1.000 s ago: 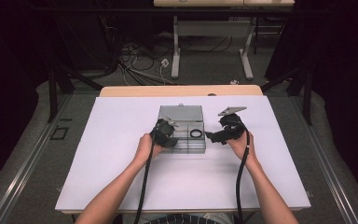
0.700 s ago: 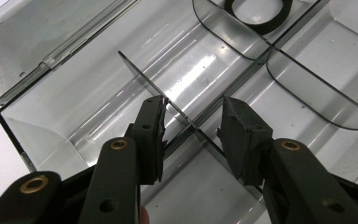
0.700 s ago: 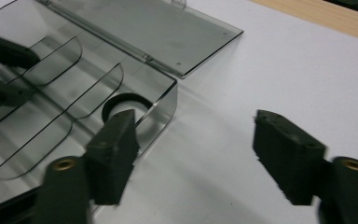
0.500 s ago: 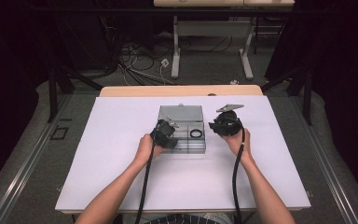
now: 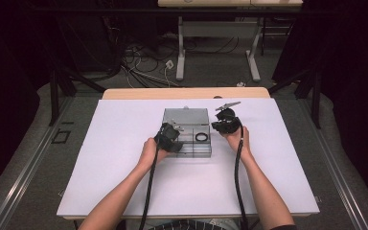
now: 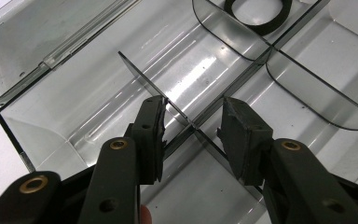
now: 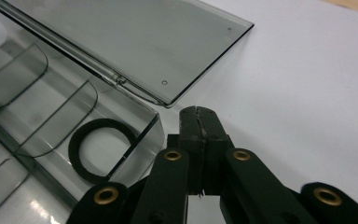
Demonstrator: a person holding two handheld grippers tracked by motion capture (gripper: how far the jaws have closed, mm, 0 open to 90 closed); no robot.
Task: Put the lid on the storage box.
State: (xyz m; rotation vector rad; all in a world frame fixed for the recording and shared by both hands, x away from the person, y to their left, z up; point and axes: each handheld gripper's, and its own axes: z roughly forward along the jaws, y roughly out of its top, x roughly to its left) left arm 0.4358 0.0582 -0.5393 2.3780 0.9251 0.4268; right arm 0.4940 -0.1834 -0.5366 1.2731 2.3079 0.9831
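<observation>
A clear plastic compartment box (image 5: 188, 143) lies open on the white table, its lid (image 5: 184, 115) folded back flat. A black rubber ring (image 5: 201, 137) rests in a right-hand compartment. My left gripper (image 5: 174, 128) reaches into the box's left side. In the left gripper view it (image 6: 193, 116) stands open astride a thin divider (image 6: 144, 74), with the ring (image 6: 256, 29) farther off. My right gripper (image 5: 216, 124) hangs just outside the box's right edge. Its jaws (image 7: 199, 112) have just been closing and are shut with nothing between them, beside the ring (image 7: 77, 161) and the lid (image 7: 144, 37).
A white sheet (image 5: 124, 191) covers the table, with a bare wooden strip (image 5: 187, 92) along the far edge. Beyond the table are desk legs (image 5: 180, 52) and cables (image 5: 143, 57) on the floor. Dark curtains hang at both sides.
The right gripper has shifted left toward the box's right edge and its jaws have closed. The left gripper and the box have stayed put.
</observation>
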